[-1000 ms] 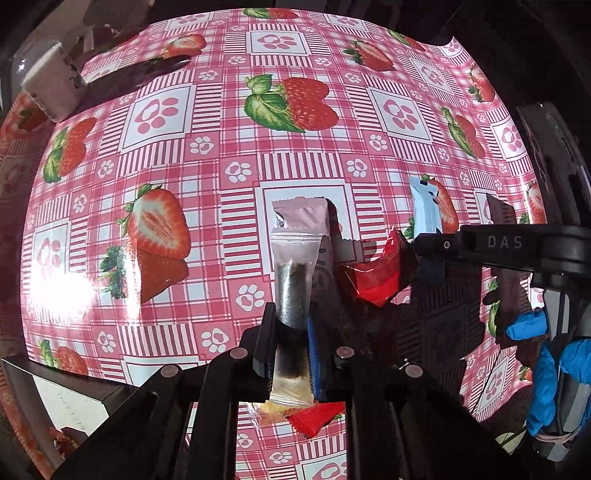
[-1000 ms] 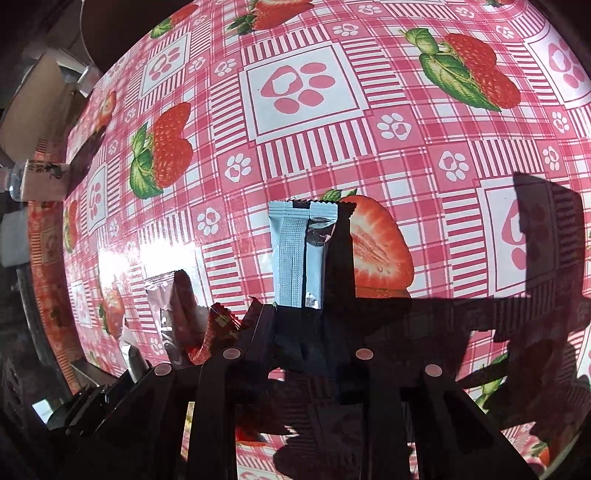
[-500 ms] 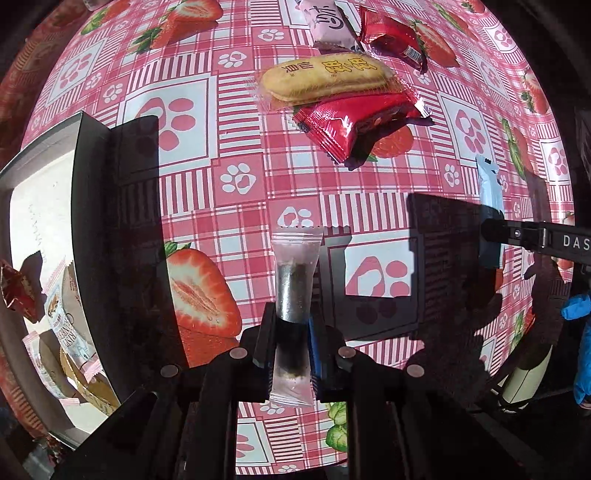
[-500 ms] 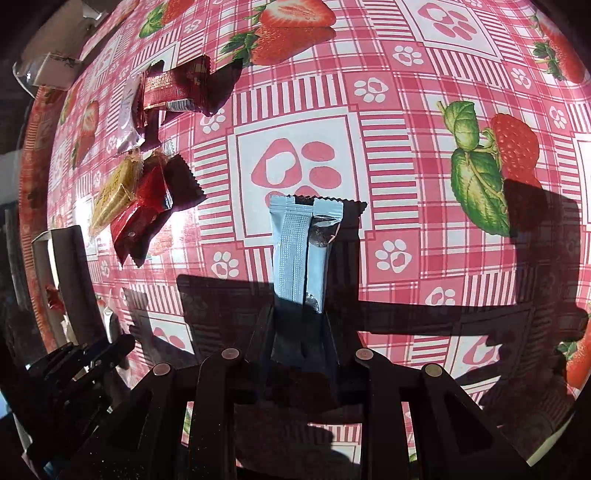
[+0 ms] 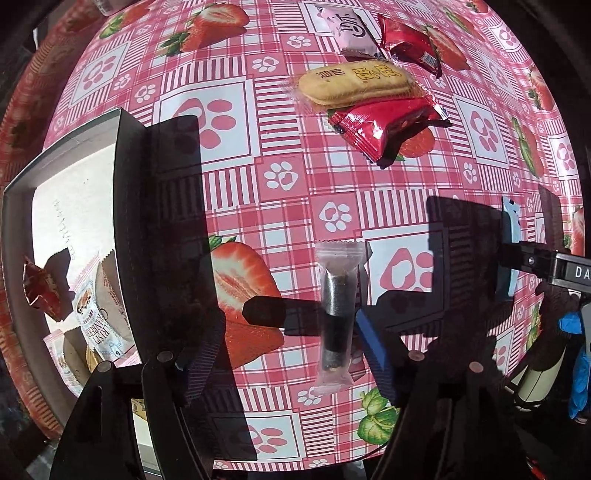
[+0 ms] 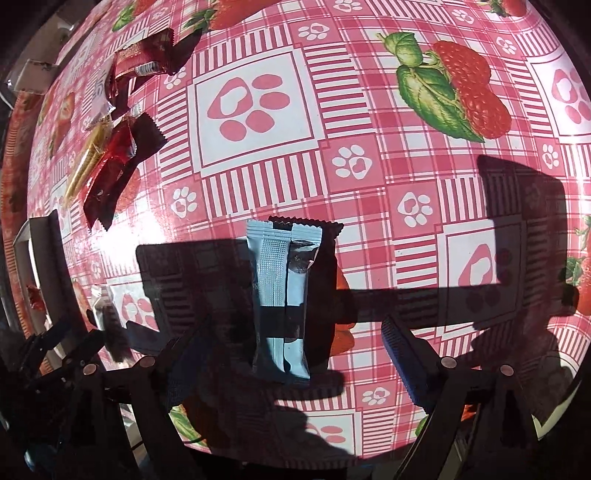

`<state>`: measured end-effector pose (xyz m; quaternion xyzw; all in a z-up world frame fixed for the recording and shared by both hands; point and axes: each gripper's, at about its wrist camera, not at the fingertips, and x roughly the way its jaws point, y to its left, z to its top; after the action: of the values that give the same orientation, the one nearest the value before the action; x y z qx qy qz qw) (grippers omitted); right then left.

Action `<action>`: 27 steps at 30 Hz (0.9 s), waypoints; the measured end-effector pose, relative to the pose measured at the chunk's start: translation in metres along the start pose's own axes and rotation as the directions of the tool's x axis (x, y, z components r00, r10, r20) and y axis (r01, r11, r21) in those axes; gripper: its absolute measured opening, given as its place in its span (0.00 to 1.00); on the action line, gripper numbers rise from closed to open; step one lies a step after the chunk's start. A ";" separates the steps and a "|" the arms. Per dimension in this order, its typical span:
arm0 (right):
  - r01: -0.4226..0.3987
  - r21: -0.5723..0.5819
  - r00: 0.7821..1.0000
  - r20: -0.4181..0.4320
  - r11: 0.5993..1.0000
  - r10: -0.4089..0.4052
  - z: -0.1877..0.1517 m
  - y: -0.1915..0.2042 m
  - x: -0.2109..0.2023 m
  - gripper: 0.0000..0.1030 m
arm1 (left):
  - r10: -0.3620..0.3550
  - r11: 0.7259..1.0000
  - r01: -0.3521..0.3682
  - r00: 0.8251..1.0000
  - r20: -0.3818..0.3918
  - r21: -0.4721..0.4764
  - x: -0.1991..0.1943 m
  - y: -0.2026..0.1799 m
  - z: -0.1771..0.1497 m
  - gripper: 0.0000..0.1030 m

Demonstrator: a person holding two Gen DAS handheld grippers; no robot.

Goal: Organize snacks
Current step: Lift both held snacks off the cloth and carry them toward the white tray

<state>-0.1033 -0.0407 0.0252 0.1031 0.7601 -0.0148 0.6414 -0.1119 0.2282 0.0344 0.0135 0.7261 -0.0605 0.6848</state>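
My left gripper point(image 5: 284, 343) is open; a clear packet with a dark roll point(image 5: 335, 314) hangs free between its spread fingers, touching neither. My right gripper point(image 6: 291, 354) is open too; a light blue bar packet point(image 6: 282, 299) sits loose between its fingers above the strawberry tablecloth. The right gripper with the blue packet also shows at the right edge of the left wrist view point(image 5: 511, 236). A grey box point(image 5: 70, 192) at the left holds several snack packets.
On the cloth beyond lie a yellow biscuit pack point(image 5: 354, 86), a red wrapper point(image 5: 388, 125), a second red pack point(image 5: 408, 46) and a pink packet point(image 5: 349, 27). The same pile shows at the left of the right wrist view point(image 6: 107, 162). The table edge runs close below both grippers.
Both grippers have opened and let go of their packets, which now sit loose between the spread fingers. The left view has shifted slightly toward the box.
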 end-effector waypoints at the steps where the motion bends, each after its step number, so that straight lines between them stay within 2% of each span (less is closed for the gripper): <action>1: 0.005 -0.002 1.000 -0.003 1.000 -0.005 0.001 0.002 0.002 0.89 | 0.008 1.000 -0.008 1.000 -0.007 0.007 0.006 -0.002 0.000 0.74; 2: 0.010 -0.004 1.000 -0.009 1.000 -0.010 0.010 0.004 0.007 0.89 | 0.010 1.000 -0.009 1.000 -0.013 0.018 0.009 -0.004 -0.001 0.74; 5: 0.043 -0.012 0.999 -0.013 0.999 -0.043 0.016 0.013 0.015 0.98 | 0.037 0.998 -0.036 0.999 -0.023 0.058 0.019 -0.014 -0.005 0.74; 9: 0.145 -0.057 0.989 -0.031 0.988 -0.147 0.011 0.035 0.030 1.00 | 0.058 0.994 -0.058 0.998 0.004 0.093 0.023 -0.025 -0.007 0.79; 15: 0.141 -0.045 0.989 -0.032 0.989 -0.143 0.014 0.042 0.037 1.00 | 0.058 0.994 -0.058 0.998 -0.002 0.089 0.028 -0.033 -0.010 0.85; 20: 0.141 -0.040 0.990 -0.014 0.989 -0.142 0.013 0.040 0.037 1.00 | 0.060 0.994 -0.059 0.998 -0.002 0.095 0.028 -0.043 -0.003 0.85; 23: 0.141 -0.035 0.989 -0.040 0.989 -0.142 0.011 0.036 0.032 1.00 | 0.062 0.992 -0.060 0.998 -0.019 0.113 0.031 -0.052 0.001 0.85; 24: 0.139 -0.025 0.989 -0.054 0.990 -0.140 0.012 0.036 0.033 1.00 | 0.064 0.990 -0.060 0.998 -0.024 0.124 0.031 -0.056 0.003 0.81; 26: 0.134 -0.009 0.989 -0.068 0.991 -0.134 0.013 0.035 0.035 1.00 | 0.065 0.986 -0.061 0.998 -0.025 0.153 0.025 -0.067 0.002 0.68; 27: 0.135 -0.006 0.989 -0.064 0.991 -0.135 0.012 0.035 0.034 0.96 | 0.064 0.983 -0.058 0.998 -0.024 0.172 0.022 -0.071 0.001 0.55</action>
<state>-0.0905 -0.0041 -0.0060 0.0513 0.7854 -0.0541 0.6144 -0.1197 0.1563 0.0169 0.0955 0.7276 -0.1015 0.6717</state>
